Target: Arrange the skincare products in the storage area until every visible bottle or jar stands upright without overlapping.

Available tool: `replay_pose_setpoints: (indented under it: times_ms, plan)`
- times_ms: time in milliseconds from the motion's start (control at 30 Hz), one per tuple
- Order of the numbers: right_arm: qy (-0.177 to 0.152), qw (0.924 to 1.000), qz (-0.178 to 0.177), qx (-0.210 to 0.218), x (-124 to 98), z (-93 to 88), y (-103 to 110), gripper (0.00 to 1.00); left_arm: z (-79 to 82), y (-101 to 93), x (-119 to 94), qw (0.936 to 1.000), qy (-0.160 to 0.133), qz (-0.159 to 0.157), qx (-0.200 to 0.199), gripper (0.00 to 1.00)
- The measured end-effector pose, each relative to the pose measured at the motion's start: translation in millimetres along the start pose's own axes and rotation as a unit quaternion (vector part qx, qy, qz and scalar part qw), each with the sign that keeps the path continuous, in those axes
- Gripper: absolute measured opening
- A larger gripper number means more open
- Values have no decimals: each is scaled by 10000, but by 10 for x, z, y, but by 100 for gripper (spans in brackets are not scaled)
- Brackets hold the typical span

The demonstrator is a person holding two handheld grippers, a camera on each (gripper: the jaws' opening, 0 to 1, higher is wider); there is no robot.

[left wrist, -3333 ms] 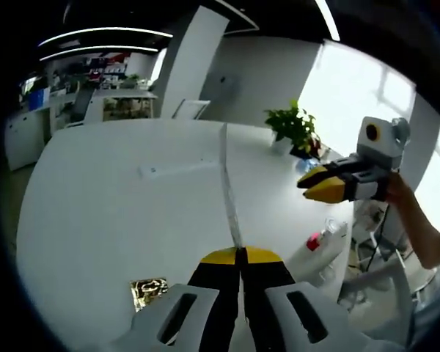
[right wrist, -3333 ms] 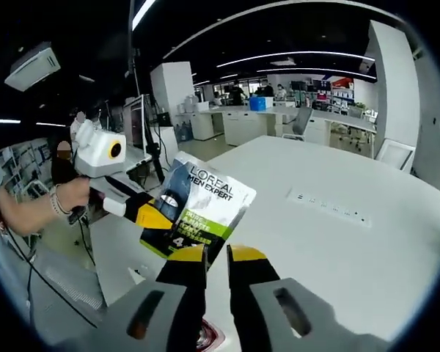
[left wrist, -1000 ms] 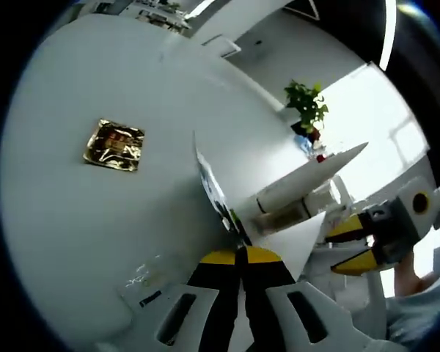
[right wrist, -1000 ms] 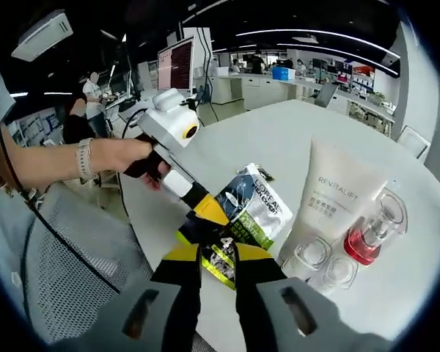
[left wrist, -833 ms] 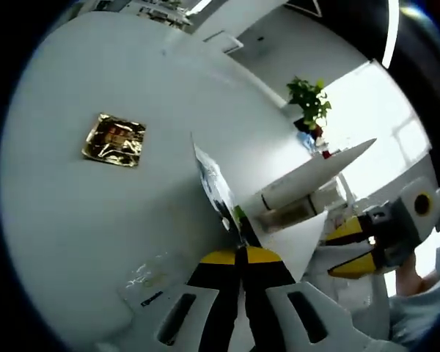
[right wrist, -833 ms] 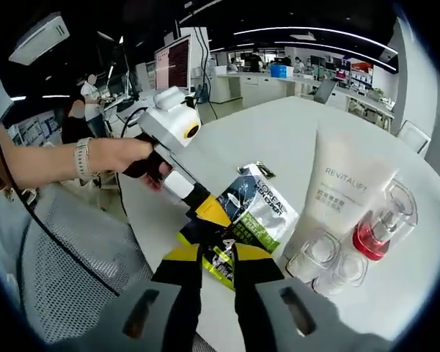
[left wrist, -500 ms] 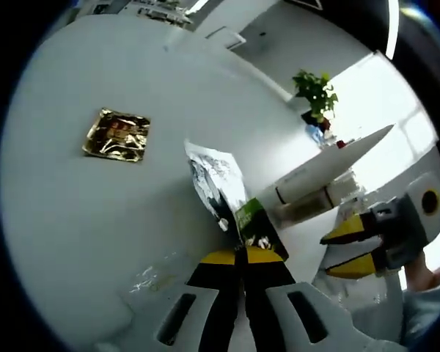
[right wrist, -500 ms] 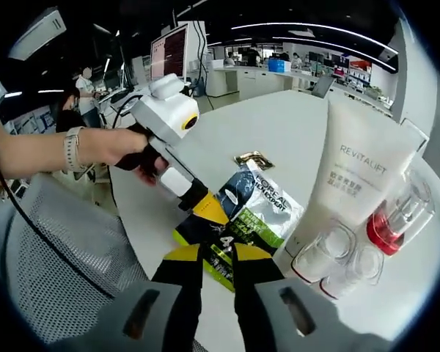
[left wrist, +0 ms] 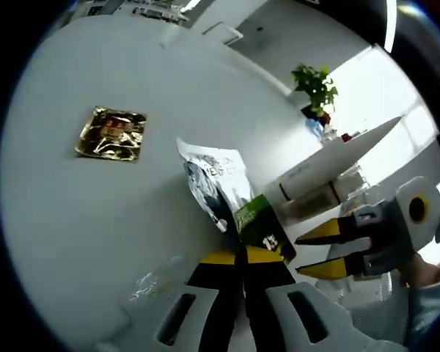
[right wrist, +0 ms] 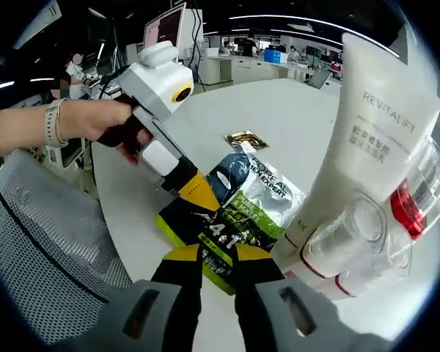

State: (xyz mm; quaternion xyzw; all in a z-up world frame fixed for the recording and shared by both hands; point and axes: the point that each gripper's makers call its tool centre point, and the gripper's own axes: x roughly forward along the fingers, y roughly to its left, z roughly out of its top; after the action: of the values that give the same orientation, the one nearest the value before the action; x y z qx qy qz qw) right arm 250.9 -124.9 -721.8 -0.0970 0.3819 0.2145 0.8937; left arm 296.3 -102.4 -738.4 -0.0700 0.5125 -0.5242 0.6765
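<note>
A black, silver and green L'Oreal Men Expert pouch point(left wrist: 231, 198) hangs low over the white table point(left wrist: 95, 220), and my left gripper point(left wrist: 242, 255) is shut on its green end. In the right gripper view the left gripper point(right wrist: 198, 192) pinches the pouch point(right wrist: 253, 202) from the upper left. My right gripper point(right wrist: 218, 257) is open, its jaws on either side of the pouch's near edge. From the right it enters the left gripper view point(left wrist: 308, 253) with its yellow tips apart. A white Revitalift tube point(right wrist: 367, 132) stands cap down beside the pouch.
A gold sachet point(left wrist: 111, 133) lies flat on the table beyond the pouch. A clear bottle with a red band point(right wrist: 418, 198) and small clear jars point(right wrist: 337, 242) crowd the tube's base. A mesh chair point(right wrist: 51, 249) sits at the table edge. A potted plant point(left wrist: 315, 88) stands far off.
The pouch has swung from edge-on to nearly flat and sunk toward the table beside the tube. My right gripper has closed in on its near edge.
</note>
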Motion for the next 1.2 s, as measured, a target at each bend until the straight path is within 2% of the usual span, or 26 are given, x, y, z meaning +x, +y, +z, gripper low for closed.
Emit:
replay_pose_setpoints:
  times_ms: [733,1200]
  plan:
    - [449,9989,-119,-80,127,-224,-65,20,-36,40,49,9992,182,84,332,0]
    - [462,9987,-171,-140,142,-209,-63,21,-36,56,55,9986,207,79,472,0]
